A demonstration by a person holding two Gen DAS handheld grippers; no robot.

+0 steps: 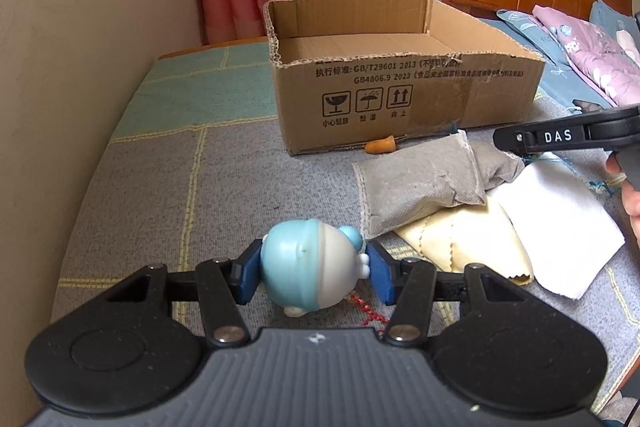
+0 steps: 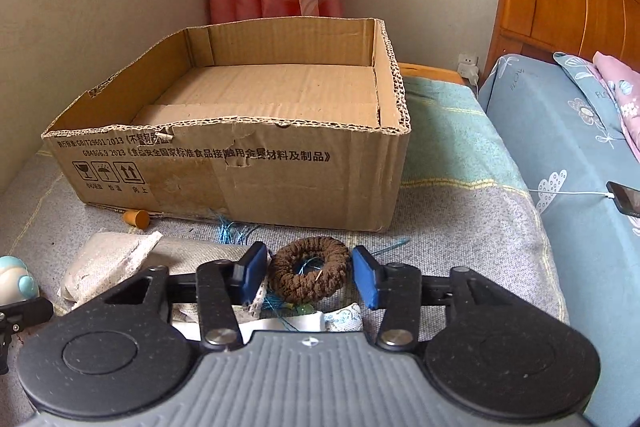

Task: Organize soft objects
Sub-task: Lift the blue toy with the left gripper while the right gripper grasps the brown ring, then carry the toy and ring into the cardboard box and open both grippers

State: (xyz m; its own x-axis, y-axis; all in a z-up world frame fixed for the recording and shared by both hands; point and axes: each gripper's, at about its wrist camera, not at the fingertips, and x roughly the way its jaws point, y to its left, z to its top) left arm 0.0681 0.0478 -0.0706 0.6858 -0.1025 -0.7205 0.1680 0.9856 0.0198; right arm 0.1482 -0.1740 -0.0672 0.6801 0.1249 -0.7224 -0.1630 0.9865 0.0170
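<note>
Landmark: open cardboard box (image 1: 404, 95) on a grey and teal blanket (image 1: 160, 187).

Left tongs (image 1: 314, 269): blue pads pressed against both sides of a blue-and-white toy figure (image 1: 310, 265), gripped in front of the box, well short of its printed wall. Cannot tell if the toy is lifted off the blanket.

Right tongs (image 2: 310, 275): pads spread, a brown knitted ring (image 2: 309, 275) lies between them; left pad about touching it, right pad apart. Ring sits just in front of the box's near wall, on tangled blue thread (image 2: 232, 229).

Also in front of the box: grey pouch (image 1: 420, 183), cream cloth (image 1: 464, 239), white cloth (image 1: 560, 227). An orange cone-shaped piece (image 1: 380, 145) lies against the box's base.
</note>
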